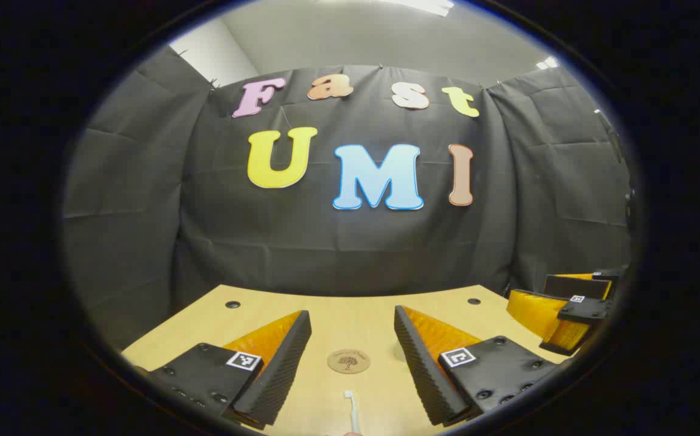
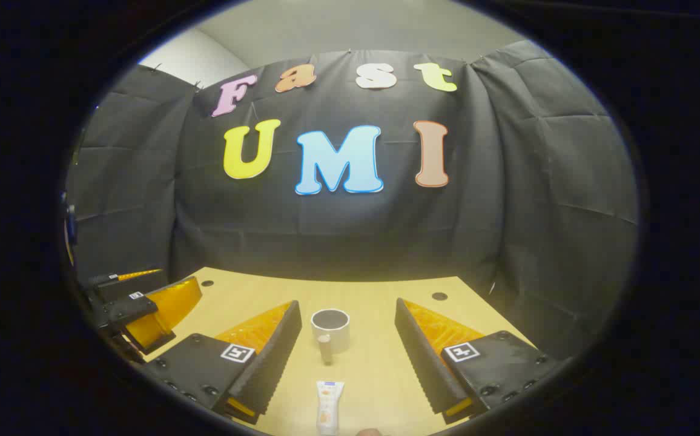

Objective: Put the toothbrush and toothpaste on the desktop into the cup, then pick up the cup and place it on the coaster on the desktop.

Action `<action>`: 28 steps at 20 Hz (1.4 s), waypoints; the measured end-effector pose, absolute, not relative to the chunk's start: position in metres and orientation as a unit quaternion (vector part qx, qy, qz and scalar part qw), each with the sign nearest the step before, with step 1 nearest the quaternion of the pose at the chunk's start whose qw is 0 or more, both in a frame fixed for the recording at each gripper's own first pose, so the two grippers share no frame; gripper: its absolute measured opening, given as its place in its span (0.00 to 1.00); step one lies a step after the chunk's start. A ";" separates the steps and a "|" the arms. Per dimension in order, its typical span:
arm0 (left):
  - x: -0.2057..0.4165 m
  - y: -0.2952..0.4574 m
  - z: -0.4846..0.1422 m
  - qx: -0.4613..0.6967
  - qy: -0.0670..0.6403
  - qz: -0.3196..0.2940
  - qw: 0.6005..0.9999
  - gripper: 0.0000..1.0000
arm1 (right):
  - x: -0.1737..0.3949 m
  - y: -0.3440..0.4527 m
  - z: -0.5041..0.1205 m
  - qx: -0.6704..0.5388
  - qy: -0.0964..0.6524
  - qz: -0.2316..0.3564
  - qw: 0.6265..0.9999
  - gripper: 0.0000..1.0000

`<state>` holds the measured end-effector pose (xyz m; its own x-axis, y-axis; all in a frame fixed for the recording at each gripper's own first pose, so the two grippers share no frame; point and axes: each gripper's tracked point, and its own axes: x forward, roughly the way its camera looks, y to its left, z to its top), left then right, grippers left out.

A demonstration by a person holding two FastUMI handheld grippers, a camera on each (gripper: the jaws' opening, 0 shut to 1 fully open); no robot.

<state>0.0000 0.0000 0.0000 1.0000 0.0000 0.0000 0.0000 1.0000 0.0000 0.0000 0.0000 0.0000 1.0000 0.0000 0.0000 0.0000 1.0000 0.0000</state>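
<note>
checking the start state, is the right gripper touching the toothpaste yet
Apart. In the right gripper view the toothpaste lies flat on the desk, bare wood on both sides between it and the open right gripper.

A pale wooden desktop (image 1: pixel 338 315) carries everything, with a small dark round hole near each of its two far corners. In the left gripper view, a round brown coaster (image 1: pixel 348 361) lies flat toward the middle, and a white toothbrush (image 1: pixel 353 412) lies just nearer than it, apart from it, its head toward the coaster. In the right gripper view, a white cup (image 2: pixel 330 330) stands upright toward the middle, handle facing the near edge. A white toothpaste tube (image 2: pixel 329 407) lies flat nearer the near edge, apart from the cup.
</note>
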 end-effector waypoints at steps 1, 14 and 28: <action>0.000 0.000 0.000 0.000 0.000 0.000 1.000 0.92 | 0.000 0.000 -0.001 0.001 0.003 0.000 1.000 0.98; 0.000 0.000 0.000 0.000 0.000 0.000 1.000 0.92 | -0.005 0.003 -0.005 -0.016 0.015 0.002 1.000 0.98; 0.011 0.003 -0.066 -0.045 0.133 -0.004 0.990 0.92 | 0.016 0.026 -0.045 -0.010 0.133 0.033 0.990 0.99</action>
